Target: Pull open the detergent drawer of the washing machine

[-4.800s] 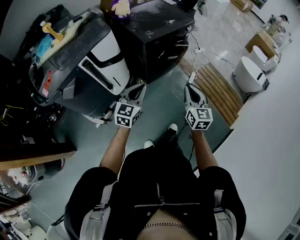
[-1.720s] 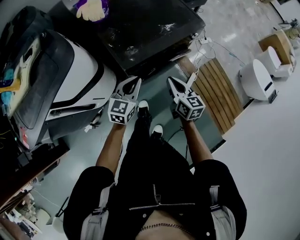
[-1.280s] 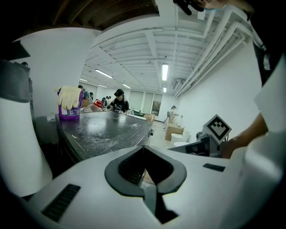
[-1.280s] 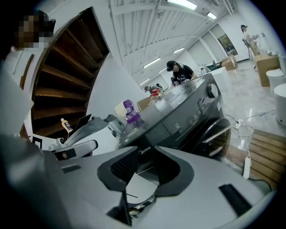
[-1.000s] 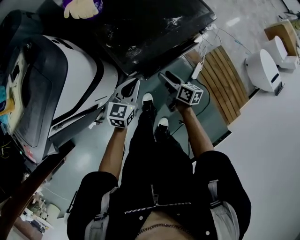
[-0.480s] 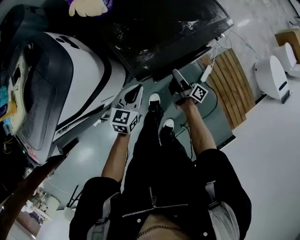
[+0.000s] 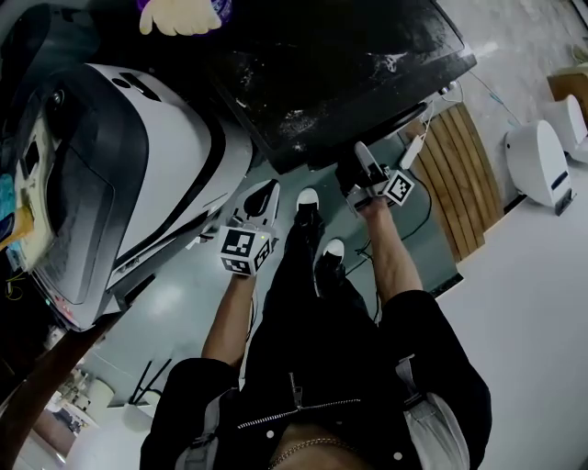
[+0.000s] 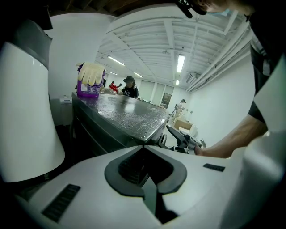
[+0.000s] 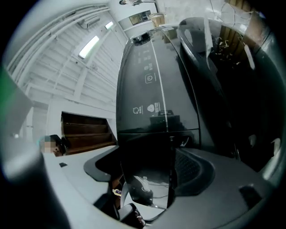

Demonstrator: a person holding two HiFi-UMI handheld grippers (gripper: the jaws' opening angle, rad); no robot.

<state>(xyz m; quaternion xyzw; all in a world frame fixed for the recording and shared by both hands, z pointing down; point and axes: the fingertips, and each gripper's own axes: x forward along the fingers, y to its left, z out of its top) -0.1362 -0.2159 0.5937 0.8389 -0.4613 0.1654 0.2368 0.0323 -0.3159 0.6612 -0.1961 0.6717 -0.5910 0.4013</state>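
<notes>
The black washing machine (image 7: 349, 64) fills the top middle of the head view. My right gripper (image 7: 361, 152) reaches up against its front edge. In the right gripper view its glossy front (image 9: 156, 85) with white icons rises overhead. A dark glossy panel (image 9: 147, 188), seemingly the drawer front, lies between the wide-apart jaws of my right gripper (image 9: 145, 165), which are closing slightly; I see no pad pressing on it. My left gripper (image 7: 266, 191) hangs lower, to the left of the washer's front, shut and empty. Its tips meet in the left gripper view (image 8: 144, 147).
A white-and-grey machine (image 7: 156, 156) stands close at the left. A purple box with a yellow glove (image 7: 184, 14) sits on the washer's top. A slatted wooden platform (image 7: 459, 174), a cable (image 7: 424, 197) and a white appliance (image 7: 537, 161) lie to the right. My shoes (image 7: 308, 197) are below the washer.
My right gripper has moved up to the washer's front edge and rolled, its cube turning. My left gripper has sunk a little. The washer now looms larger in the head view.
</notes>
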